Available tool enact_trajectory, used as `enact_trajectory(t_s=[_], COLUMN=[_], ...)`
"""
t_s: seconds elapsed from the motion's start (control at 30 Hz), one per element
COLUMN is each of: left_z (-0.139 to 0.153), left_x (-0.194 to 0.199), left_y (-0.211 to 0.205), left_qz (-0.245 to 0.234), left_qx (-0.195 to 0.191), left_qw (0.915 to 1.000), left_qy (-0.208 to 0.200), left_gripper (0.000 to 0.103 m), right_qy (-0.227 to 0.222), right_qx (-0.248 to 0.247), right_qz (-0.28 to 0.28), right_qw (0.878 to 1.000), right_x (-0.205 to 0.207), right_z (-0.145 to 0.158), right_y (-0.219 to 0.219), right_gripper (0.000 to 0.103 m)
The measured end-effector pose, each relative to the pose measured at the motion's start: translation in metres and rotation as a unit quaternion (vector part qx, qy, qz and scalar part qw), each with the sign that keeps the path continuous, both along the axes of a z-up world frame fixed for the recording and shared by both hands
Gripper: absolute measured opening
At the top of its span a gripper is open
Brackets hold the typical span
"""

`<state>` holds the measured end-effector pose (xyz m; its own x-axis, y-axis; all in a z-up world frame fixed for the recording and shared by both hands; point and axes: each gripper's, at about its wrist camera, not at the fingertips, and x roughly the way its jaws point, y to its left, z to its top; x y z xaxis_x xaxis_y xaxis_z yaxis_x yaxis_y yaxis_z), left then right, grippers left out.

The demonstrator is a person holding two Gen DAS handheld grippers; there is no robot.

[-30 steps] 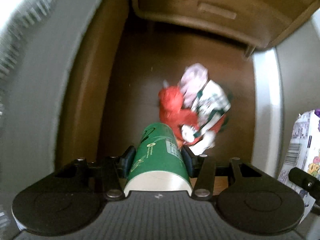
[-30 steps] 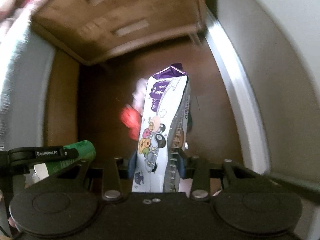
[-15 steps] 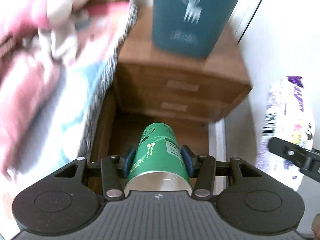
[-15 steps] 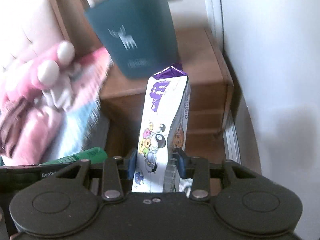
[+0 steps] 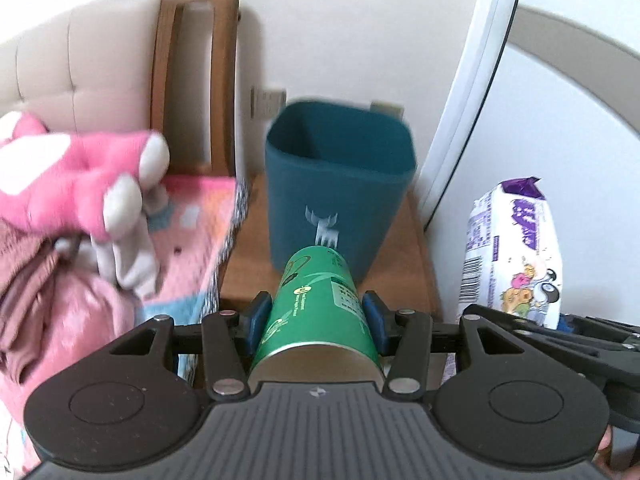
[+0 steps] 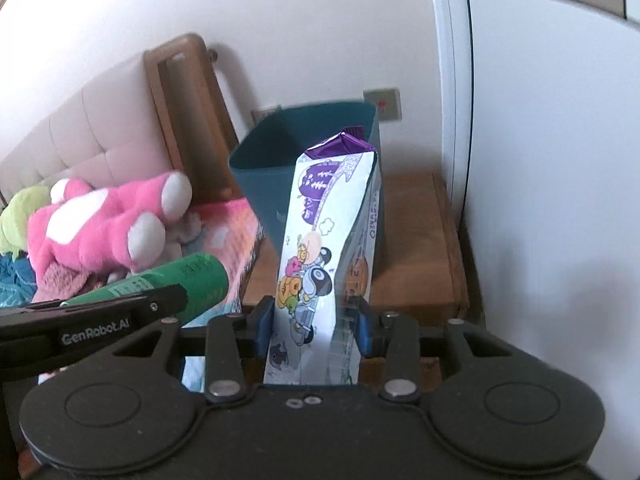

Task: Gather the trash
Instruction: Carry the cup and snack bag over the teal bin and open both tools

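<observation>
The teal bin (image 5: 340,196) is found straight ahead of the left gripper (image 5: 316,320) and a little below its line, with the open mouth tipped towards it; this is judged to be the relation on which the drop depends. A green cup (image 5: 320,308) is clamped between that gripper's blue pads, its long axis laid along the fingers and its far end aimed at the bin's front wall rather than over the rim. In the right gripper (image 6: 314,326) a white and purple carton (image 6: 324,264) is gripped upright, its folded top seen against the bin's mouth (image 6: 256,176) just beyond. Neither item is yet over the opening; the left gripper appears slightly nearer, so the cup is judged the likelier first release. The bin is stood on a wooden nightstand (image 5: 244,268), which is not a desk, close against a pale wall. To the left of both grippers a bed is seen, with a pink plush toy (image 6: 108,224) and a padded headboard (image 5: 80,64); a white door frame (image 5: 472,80) rises to the right.
</observation>
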<state>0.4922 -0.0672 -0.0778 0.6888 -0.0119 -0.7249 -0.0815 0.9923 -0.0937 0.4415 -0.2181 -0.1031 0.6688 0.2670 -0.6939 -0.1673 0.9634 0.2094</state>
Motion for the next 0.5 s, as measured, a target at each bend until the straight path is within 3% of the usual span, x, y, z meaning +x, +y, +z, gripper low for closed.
enact_trajectory(t_s=[0.3,0.5], left_z=[0.074,0.087], left_x=[0.038,0.093], left_y=[0.002,0.014], left_qz=[0.020,-0.012], left_qx=[-0.011,-0.007], left_qw=[0.9978,0.9972], left_qy=[-0.062,-0.074], left_gripper=[0.049,0.049], right_qy=[-0.026,-0.036], right_qx=[0.018,0.003], right_qz=[0.004,0.006], right_qw=[1.000,0.999], right_x=[0.057,0.100], right_z=[0.064,0.078], right_y=[0.004,0.022], right_gripper=[0.038,0.038])
